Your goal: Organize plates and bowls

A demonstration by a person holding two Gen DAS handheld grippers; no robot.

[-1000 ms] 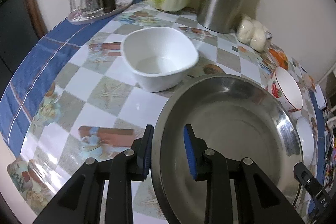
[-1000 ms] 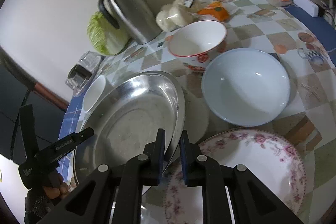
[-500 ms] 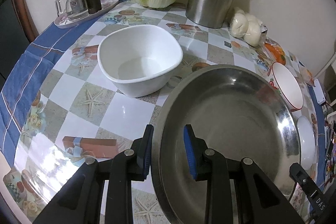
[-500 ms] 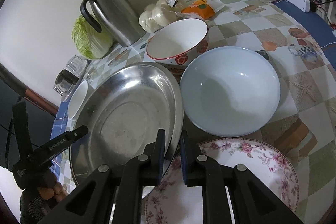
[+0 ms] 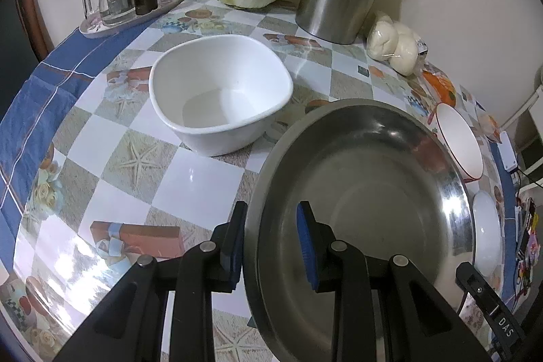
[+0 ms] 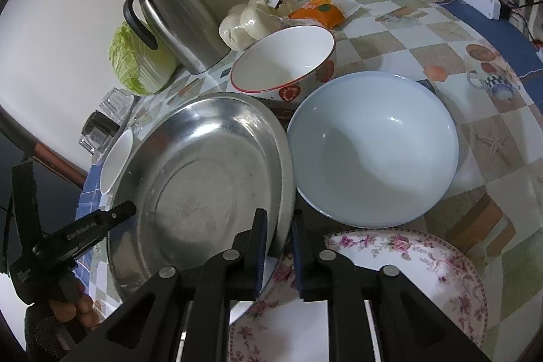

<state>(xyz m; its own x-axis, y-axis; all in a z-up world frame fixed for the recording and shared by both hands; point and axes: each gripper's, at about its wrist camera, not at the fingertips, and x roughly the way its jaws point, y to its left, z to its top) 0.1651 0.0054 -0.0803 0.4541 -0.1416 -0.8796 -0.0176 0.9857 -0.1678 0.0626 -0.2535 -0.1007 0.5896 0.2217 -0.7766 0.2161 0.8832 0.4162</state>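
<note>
While the steel plate point(image 5: 366, 212) is held over the checked desk point(image 5: 190, 178), its near rim is seen between the jaws of the left gripper point(image 5: 271, 243), one blue pad under the outer wall and the other inside the dish; whether both pads press on the rim cannot be told from this view. On the opposite side, the rim of the same steel plate point(image 6: 203, 178) is set between the jaws of the right gripper point(image 6: 276, 250), which have just been opening slightly; a narrow gap is seen at the outer pad, so the hold is taken as released. A floral plate point(image 6: 407, 287) lies under the right gripper, and a pale blue bowl point(image 6: 373, 148) sits just beside the steel plate, touching or nearly touching its edge. A red-rimmed bowl point(image 6: 285, 63) stands behind them, and a white square bowl point(image 5: 220, 94) is placed beyond the plate's left side.
</note>
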